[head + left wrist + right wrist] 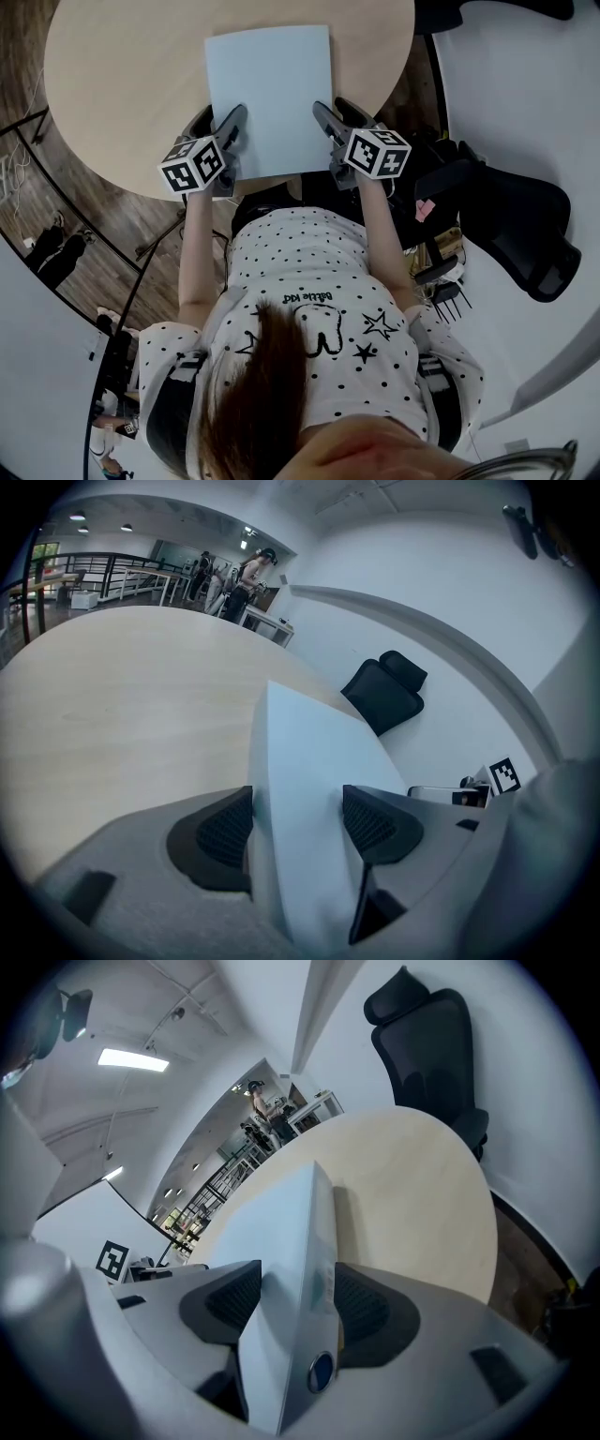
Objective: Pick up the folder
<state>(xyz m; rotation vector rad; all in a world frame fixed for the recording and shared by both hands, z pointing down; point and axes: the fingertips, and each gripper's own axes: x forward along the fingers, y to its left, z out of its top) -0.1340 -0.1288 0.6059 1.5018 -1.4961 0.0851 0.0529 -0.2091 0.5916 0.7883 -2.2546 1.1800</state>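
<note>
The pale blue rectangular folder (269,94) sits at the near edge of the round light wooden table (122,84), its near corners pinched by left gripper (217,127) and right gripper (337,114), so the grasp seems made and a level joint lift comes next.

An open-plan office: a round wooden table (112,84), black swivel chairs (516,230), railings (112,569), ceiling strip lights (133,1058), people at distant desks (267,625).
</note>
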